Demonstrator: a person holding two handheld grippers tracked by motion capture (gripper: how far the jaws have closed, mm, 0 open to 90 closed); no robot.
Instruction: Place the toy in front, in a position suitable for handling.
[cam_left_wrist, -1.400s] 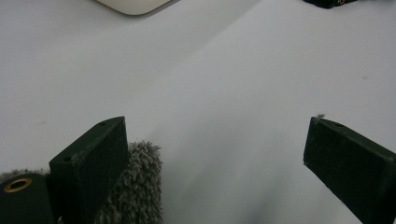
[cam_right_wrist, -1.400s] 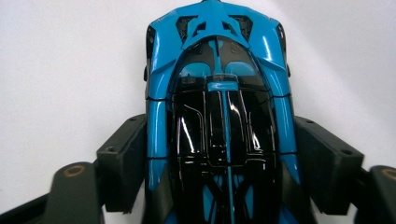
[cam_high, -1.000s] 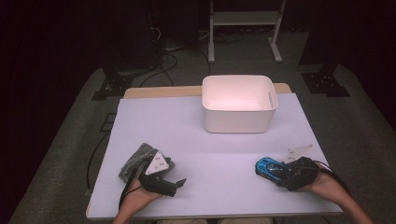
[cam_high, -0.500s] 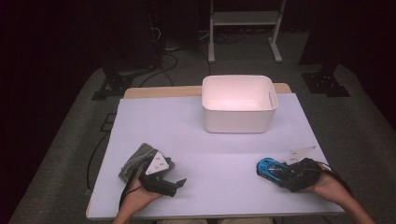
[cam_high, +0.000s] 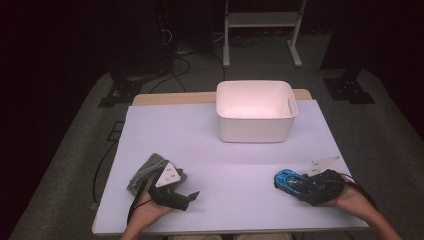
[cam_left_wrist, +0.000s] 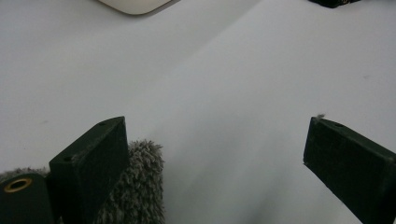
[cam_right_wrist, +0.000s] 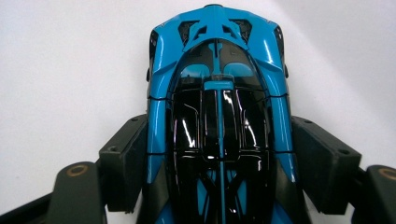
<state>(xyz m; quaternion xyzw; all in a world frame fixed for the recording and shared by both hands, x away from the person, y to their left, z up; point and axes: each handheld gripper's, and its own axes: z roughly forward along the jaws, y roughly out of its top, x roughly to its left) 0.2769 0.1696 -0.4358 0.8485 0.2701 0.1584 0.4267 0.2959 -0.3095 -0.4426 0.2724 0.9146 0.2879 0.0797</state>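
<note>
Item 1, far left: grey cloth (cam_high: 145, 172), shaggy pile, lying flat on the white counter (cam_high: 225, 165) near its front left corner. Partly covered in the high view by the left gripper and its grey three-cornered plate; in the left gripper view its fringe (cam_left_wrist: 140, 186) shows just beside and behind one jaw, cut off by the lower edge. Whether the jaw rests on the pile cannot be told.

Item 2: left gripper (cam_high: 190, 198), held in the person's left hand (cam_high: 150, 210) at the front edge of the counter. Jaws spread wide apart with bare counter between them; nothing gripped.

Item 3, centre rear: white rectangular bin (cam_high: 256, 111), upright, open top, standing toward the far side of the counter, well apart from both grippers. Its inside looks bare so far as the high view reaches. Its rim alone shows at the top edge of the left gripper view.

Item 4, right: toy car (cam_right_wrist: 217, 107), bright blue body with glossy black canopy and black vents, low sports shape. It lies on the counter near the front right corner (cam_high: 290, 181). Its rear end is cut off by the frame in the right gripper view.

Item 5, far right: right gripper (cam_high: 300, 186), in the person's right hand (cam_high: 352, 200). Jaws stand wide, one against each flank of the toy car, clasping it at mid-body.
</note>
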